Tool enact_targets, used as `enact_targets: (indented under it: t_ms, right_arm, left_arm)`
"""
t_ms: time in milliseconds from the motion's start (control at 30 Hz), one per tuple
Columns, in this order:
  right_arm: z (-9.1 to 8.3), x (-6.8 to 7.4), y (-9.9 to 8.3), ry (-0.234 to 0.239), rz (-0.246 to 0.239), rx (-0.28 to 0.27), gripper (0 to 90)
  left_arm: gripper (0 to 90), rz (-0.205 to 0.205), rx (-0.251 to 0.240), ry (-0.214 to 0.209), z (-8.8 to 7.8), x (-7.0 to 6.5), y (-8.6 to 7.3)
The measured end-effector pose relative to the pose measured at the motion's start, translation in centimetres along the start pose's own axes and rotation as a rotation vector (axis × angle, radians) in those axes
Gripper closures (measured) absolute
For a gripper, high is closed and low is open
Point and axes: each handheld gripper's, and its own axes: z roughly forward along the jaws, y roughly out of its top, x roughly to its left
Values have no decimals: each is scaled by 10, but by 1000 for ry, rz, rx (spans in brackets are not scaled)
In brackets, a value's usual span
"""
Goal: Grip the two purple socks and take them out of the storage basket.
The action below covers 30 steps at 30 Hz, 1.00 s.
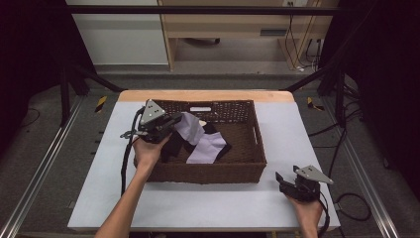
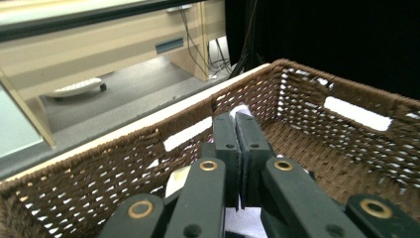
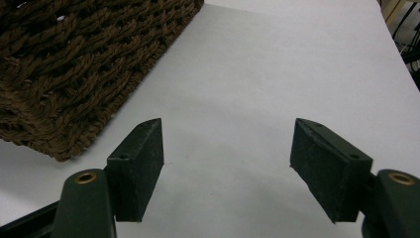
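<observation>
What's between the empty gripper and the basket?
Just bare white table, seen in the right gripper view between the right gripper and the basket.

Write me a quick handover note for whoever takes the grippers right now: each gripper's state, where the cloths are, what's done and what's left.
Left gripper: shut on the light cloth, lifting one end over the wicker basket; its other end lies in the basket.
Right gripper: open, holding nothing, on the white table beside the basket's near right corner.
Dark cloths: in the basket, under and beside the light one.
Done: light cloth gripped.
Left, probably: lift it clear and lay it on the table, then the dark ones.
</observation>
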Motion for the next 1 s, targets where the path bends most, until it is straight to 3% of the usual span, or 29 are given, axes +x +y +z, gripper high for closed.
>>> enact_targets:
  t_ms: [233, 333, 533, 733, 1000]
  right_arm:
    - [-1, 0, 0, -1, 6, -3, 292]
    - [-1, 0, 0, 0, 6, -4, 292]
    - [-1, 0, 0, -3, 7, -3, 291]
    - [-1, 0, 0, -3, 8, -2, 291]
    - [0, 0, 0, -3, 6, -2, 293]
  left_arm:
    - [881, 74, -67, -4, -29, -15, 24]
    - [881, 86, -87, -14, -40, -19, 32]
    - [881, 93, -129, -60, -62, -28, 43]
    - [880, 91, -170, -138, -88, -38, 53]
    - [879, 112, -193, -197, -109, -50, 55]
